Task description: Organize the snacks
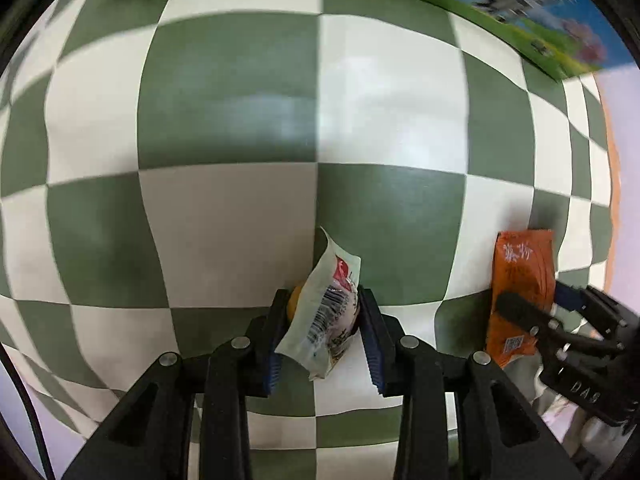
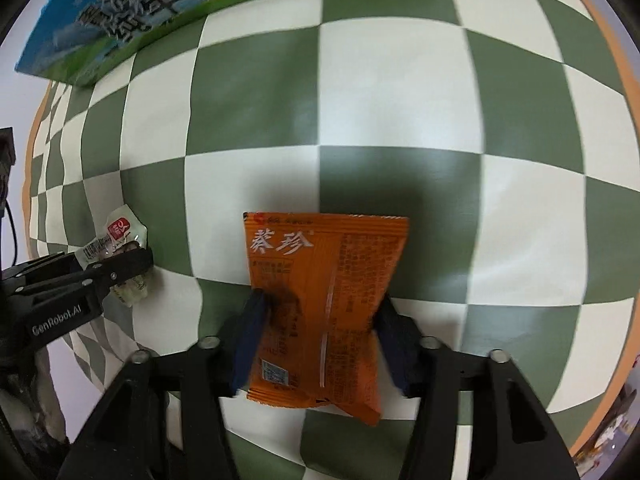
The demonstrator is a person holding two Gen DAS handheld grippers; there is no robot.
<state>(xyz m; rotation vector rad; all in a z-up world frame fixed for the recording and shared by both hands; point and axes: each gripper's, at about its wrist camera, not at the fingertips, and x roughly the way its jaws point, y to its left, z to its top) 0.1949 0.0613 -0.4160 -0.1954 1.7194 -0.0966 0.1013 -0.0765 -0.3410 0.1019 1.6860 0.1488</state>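
while both tongs point steeply down at the green-and-white checkered surface (image 1: 224,92), each has a snack packet between its pads. the left tongs (image 1: 323,332) are clamped narrow on a small white wrapped snack (image 1: 328,312), its barcode side showing, the blue pads pressing its middle from both sides and its sealed top edge sticking out beyond the fingertips. the right tongs (image 2: 320,336) stand at middling width around an orange snack packet (image 2: 326,300), whose lower half sits between the pads while the printed upper half reaches past them. the pads appear to touch the packet's edges, with a pinch showing on the right side.

both packets look light, soft and crinkly, with slick film that could slide or buckle under a squeeze. the contents may crush, so a gentle hold across the filled middle seems safer than one on the thin sealed ends. a milk carton box (image 2: 132,16) lies beyond the right tongs, well apart from the orange packet, towards the far left.
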